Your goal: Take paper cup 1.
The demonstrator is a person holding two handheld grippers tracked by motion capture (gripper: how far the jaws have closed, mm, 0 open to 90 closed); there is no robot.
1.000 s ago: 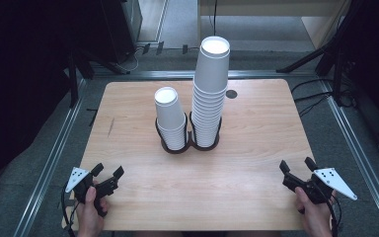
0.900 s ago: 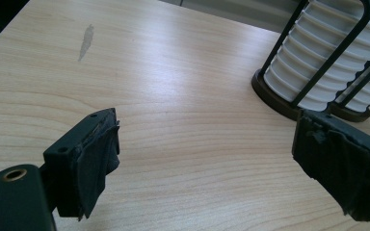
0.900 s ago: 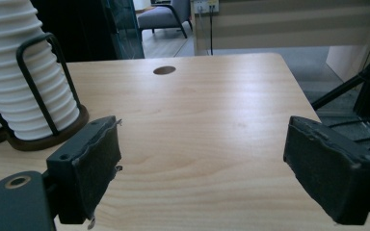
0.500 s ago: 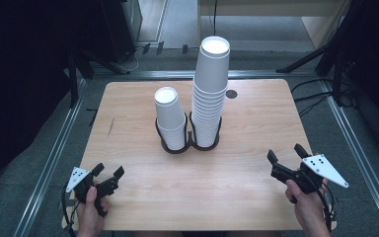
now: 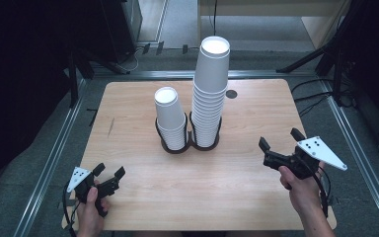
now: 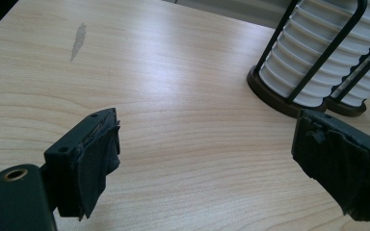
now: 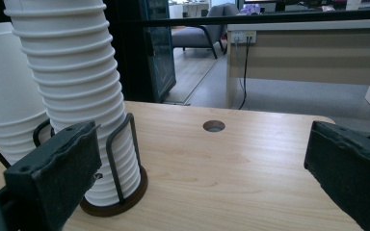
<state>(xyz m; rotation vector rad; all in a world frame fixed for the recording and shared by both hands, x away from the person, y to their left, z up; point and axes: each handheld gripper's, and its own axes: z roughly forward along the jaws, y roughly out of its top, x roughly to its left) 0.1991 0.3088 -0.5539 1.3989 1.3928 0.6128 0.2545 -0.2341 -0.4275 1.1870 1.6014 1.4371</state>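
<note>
Standing in a dark twin wire holder (image 5: pixel 190 143) at the middle of the wooden table (image 5: pixel 227 197), the tall stack of white paper cups (image 5: pixel 209 94) and the shorter stack (image 5: pixel 170 118) lie well apart from both grippers: the right gripper (image 5: pixel 279 150), whose jaws have just been opening and now stand wide with nothing between them, hovers off to the stacks' right, while the left gripper (image 5: pixel 109 174), jaws parted and empty, sits near the table's front left corner. Grey floor and dark stands surround the table, which has a round cable hole (image 5: pixel 231 94) behind the tall stack. Seen between its own jaws, the right gripper view adds an office chair (image 7: pixel 197 36) and a beige desk (image 7: pixel 308 53) beyond, and the left gripper view a pale smear (image 6: pixel 78 41) on the wood.
</note>
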